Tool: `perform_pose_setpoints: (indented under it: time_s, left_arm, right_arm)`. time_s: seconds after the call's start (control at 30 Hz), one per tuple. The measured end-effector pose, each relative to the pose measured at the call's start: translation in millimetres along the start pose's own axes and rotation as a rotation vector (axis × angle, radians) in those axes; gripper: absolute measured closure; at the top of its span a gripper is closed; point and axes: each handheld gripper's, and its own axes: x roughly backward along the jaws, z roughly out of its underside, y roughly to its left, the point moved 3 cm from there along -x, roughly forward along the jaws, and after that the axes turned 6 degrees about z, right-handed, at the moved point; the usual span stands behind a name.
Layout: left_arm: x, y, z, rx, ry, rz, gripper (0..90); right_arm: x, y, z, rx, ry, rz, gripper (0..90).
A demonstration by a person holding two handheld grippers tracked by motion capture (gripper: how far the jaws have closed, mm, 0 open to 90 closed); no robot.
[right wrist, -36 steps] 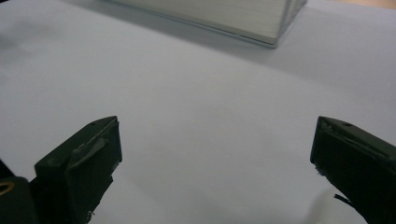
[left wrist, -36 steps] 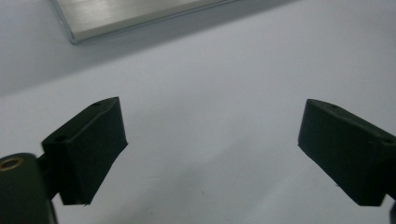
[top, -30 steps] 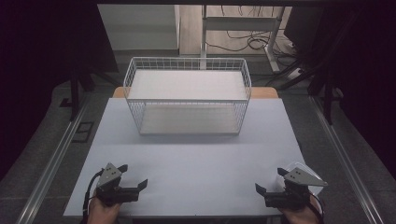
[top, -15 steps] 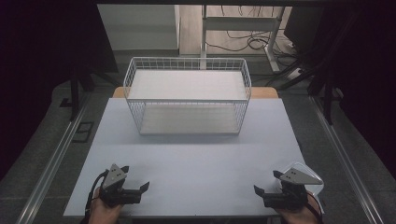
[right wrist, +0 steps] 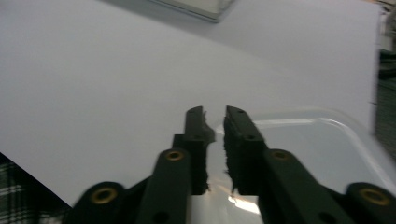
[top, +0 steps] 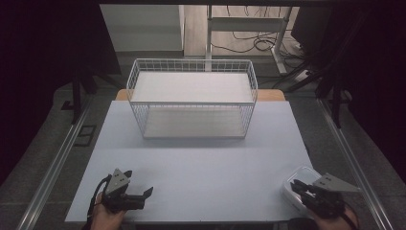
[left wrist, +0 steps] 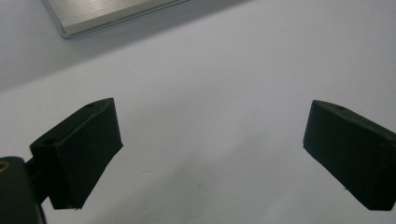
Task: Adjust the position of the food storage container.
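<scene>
High view frames the whole white table, with a white wire basket standing at its far middle; a pale flat bottom is seen through the mesh, and whether anything lies on it cannot be told. At the near right corner a clear plastic tray is seen, with the right claw set over its rim. At the near left corner the left claw is held by a hand low over bare table, well apart from the tray and the basket.

Right gripper view gives what the high view leaves unclear: the right claw is pressed almost together, its jaws having just been closing, and the thin near edge of the tray is pinched between them. The tray's inside is seen as glossy and see-through, with the table showing beneath it.

Left gripper view shows the left claw spread wide, with plain table surface between the jaws. A strip of brushed metal is seen beyond the table edge at the top.
</scene>
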Motion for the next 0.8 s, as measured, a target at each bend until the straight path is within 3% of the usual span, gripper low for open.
perform_pose_setpoints:
  time_s: [0.03,0.07,0.17,0.4,0.5,0.57,0.6,0.7,0.8]
  left_arm:
    - [0.1,0.1,0.1,0.001,0.000,-0.001,4.1]
    - [0.1,0.1,0.1,0.001,0.000,-0.001,4.1]
    - [0.0,0.3,0.0,0.002,0.000,-0.002,4.2]
    - [0.4,1.6,0.8,0.012,0.000,-0.002,4.3]
    - [0.4,1.8,0.9,0.014,0.000,-0.002,4.3]
    - [0.4,1.7,0.8,0.013,0.000,-0.001,4.3]
    - [0.3,1.6,0.8,0.012,0.001,-0.002,4.3]
    - [0.1,1.6,0.8,0.012,0.002,0.000,4.3]
    - [0.0,1.6,0.8,0.011,0.002,0.000,4.4]
  right_arm:
    - [10.3,-12.7,3.4,-0.020,-0.002,0.030,89.0]
    - [10.3,-12.7,3.4,-0.020,-0.002,0.030,89.0]
    - [25.1,-32.5,13.2,-0.061,0.009,0.074,89.3]
    - [38.0,-52.2,35.0,-0.082,0.074,0.114,89.3]
    - [38.7,-54.8,39.4,-0.089,0.087,0.105,89.4]
    - [35.6,-54.9,43.7,-0.083,0.107,0.088,89.4]
    - [34.7,-55.0,45.8,-0.094,0.106,0.056,89.4]
    - [35.5,-55.4,47.1,-0.101,0.110,0.040,89.4]
    - [36.0,-55.9,51.1,-0.090,0.146,0.020,89.4]
